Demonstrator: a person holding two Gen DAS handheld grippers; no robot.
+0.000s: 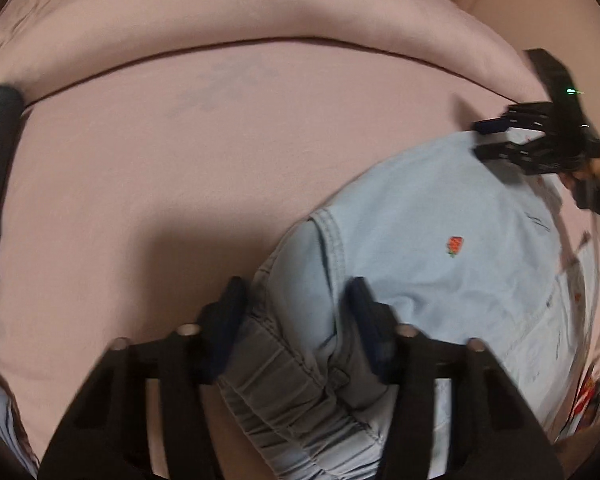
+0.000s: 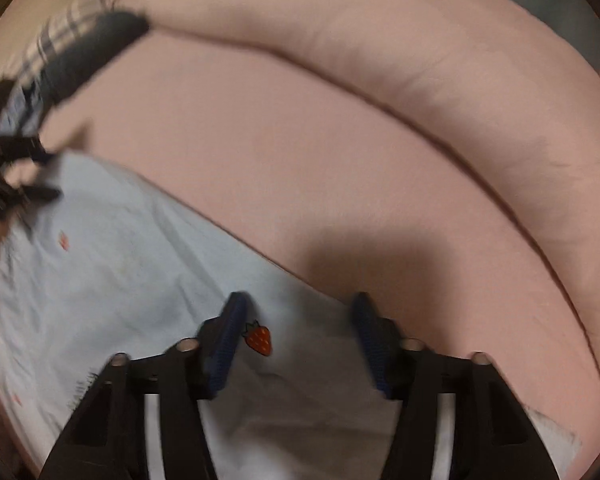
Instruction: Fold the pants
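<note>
Caption: Fold step in hand, with both grippers at the pants on the pink bed.

Detail: My left gripper (image 1: 296, 304) stood with its jaws apart, straddling the bunched elastic waistband (image 1: 284, 368) at the bottom centre of the left view; I could not tell whether the pads pressed on it. My right gripper (image 2: 298, 320) was also apart, over flat cloth beside a strawberry motif (image 2: 259, 338), clamping nothing visible. The pants (image 1: 432, 216) were pale blue denim, lying lower right on the bed cover (image 1: 160, 152). By my judgement, the next move required a firm pinch on both edges.
</note>
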